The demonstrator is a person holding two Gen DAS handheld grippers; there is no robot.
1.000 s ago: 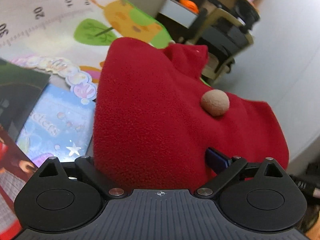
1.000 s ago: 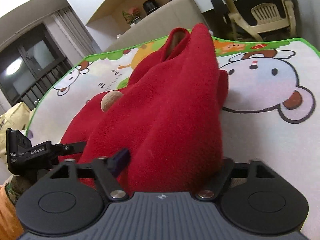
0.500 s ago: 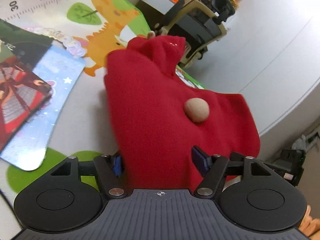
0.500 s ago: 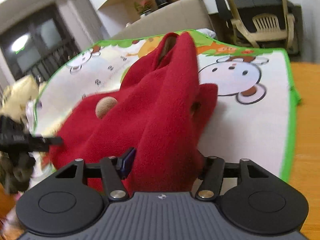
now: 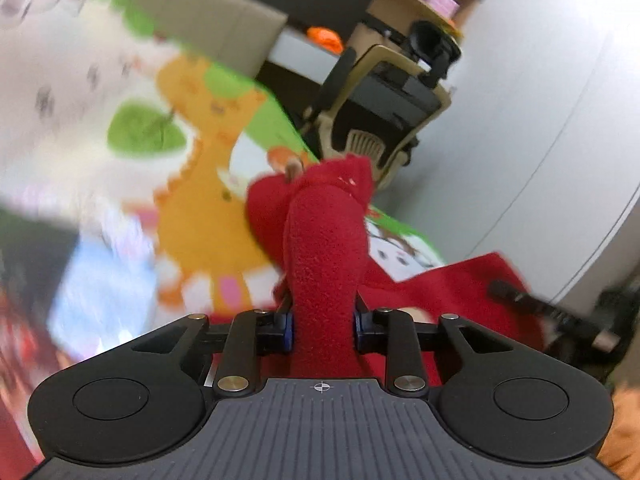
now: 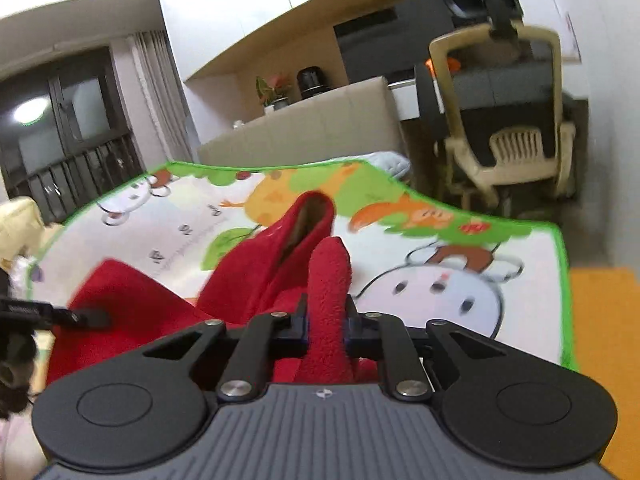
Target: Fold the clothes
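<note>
Garment: the red fleece garment (image 5: 326, 264) is bunched over the cartoon-print play mat with a green border (image 6: 460, 280), partly lifted off it. One end stands up as an open tube, maybe a sleeve or hood, I honestly can't tell which.

Left gripper (image 5: 323, 330): your jaws are pinched tight on a thick fold of the fleece, which bulges up between them.

Right gripper (image 6: 327, 328): same deal, jaws clamped on another ridge of the red fleece. The left view also catches it off to the right, over the far flap of cloth.

Step in hand: looks to me like you're mid-fold, with two edges held and the cloth slack between them. The left view is smeared, so I'd guess you're swinging that side.

Next move: you'll want both held points travelling together so the fleece comes down flat on the mat, edges lined up. Fleece is thick and grabby, so it'll probably hold a crease okay but can drag along when you let go.

Background: a beige chair (image 6: 516, 152) stands past the mat, well clear of everything.
</note>
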